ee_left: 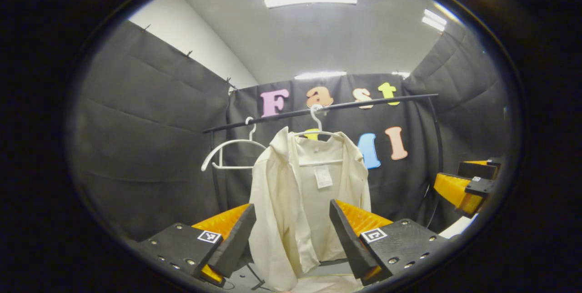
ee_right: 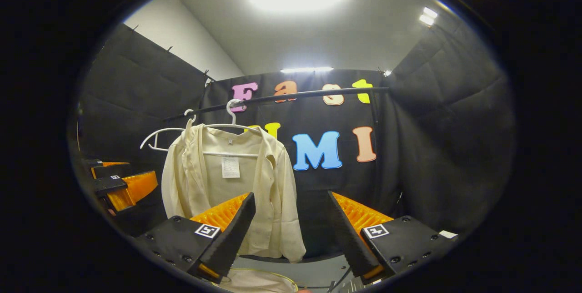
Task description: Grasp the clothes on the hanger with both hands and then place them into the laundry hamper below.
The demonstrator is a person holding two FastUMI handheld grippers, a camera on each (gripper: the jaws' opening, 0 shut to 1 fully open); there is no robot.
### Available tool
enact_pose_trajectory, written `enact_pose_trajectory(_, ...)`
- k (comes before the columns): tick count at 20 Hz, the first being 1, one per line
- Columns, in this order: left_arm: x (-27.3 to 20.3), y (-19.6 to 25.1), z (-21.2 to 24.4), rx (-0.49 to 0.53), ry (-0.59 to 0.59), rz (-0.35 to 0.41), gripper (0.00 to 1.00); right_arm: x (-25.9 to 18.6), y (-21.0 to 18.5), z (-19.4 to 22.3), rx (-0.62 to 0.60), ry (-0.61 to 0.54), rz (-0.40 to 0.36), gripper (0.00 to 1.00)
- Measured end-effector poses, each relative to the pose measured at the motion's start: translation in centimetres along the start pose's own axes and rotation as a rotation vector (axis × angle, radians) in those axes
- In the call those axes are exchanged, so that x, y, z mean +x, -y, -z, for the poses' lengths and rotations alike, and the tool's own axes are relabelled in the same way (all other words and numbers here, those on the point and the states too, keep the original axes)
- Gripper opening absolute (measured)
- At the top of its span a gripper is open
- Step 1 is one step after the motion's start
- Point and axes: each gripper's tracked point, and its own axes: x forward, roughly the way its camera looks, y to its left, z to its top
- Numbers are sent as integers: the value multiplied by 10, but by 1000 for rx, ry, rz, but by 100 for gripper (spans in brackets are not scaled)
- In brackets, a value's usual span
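At the far side of the booth we see a black rail (ee_left: 318, 110) running left to right, rising a little toward the right in the left gripper view; on its left part hangs an empty white hanger (ee_left: 229, 149), and just right of that a second white hanger (ee_left: 318, 136) carries the cream shirt (ee_left: 300, 202); the shirt hangs with its long axis vertical, collar up at the hanger and hem pointing down, its front open toward us so the inner back and a white tag (ee_left: 323, 177) show; its left sleeve falls lower than the body. Near us, the left gripper (ee_left: 293, 234) has its jaws spread wide with nothing between them; the shirt shows through the gap but lies well beyond the fingertips, untouched. Farther right in the same view the right gripper (ee_left: 468, 184) sits near the edge, apart from the shirt.

From the right gripper view we find the left gripper (ee_right: 119, 184) at the left edge, the shirt (ee_right: 268, 193) left of centre, and the right gripper (ee_right: 291, 229) gaping wide and holding nothing; below the shirt, at the bottom edge, a pale rim of the laundry hamper (ee_right: 254, 281) shows, with pale fabric inside it.
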Motion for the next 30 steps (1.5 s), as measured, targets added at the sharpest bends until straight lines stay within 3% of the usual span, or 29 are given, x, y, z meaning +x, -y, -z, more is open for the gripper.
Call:
enact_pose_trajectory(14, 88, 11, -15, 23, 31, -88, 95, 119, -20, -5, 28, 1, -148, 98)
enact_pose_trajectory(30, 184, 14, 19, 49, -42, -196, 95, 246, -49, 28, 84, -46, -297, 99)
